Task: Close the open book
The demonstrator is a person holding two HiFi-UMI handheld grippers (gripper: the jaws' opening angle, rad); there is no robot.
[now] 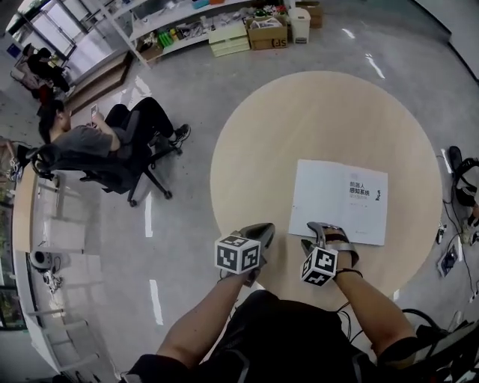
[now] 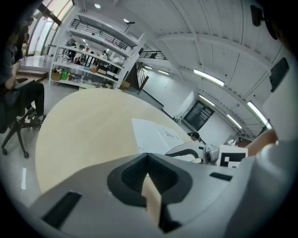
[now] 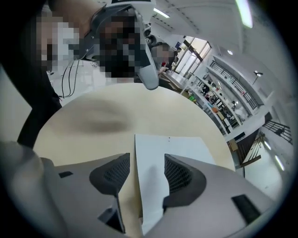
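A white book (image 1: 340,200) lies shut and flat on the round wooden table (image 1: 299,120), cover up with dark print, right of centre. My right gripper (image 1: 319,230) hovers at its near left corner, jaws open. In the right gripper view the book's corner (image 3: 172,148) shows between the spread fingers of the right gripper (image 3: 146,161), and no pad presses on it. My left gripper (image 1: 262,229) sits left of the book over bare table, apart from it. In the left gripper view the left gripper (image 2: 148,156) has its jaws together with nothing in them, the book (image 2: 153,135) beyond.
A person sits in a black office chair (image 1: 112,168) on the floor left of the table. Shelves (image 1: 187,22) and cardboard boxes (image 1: 268,34) line the far wall. Cables and headphones (image 1: 462,179) lie on the floor at right.
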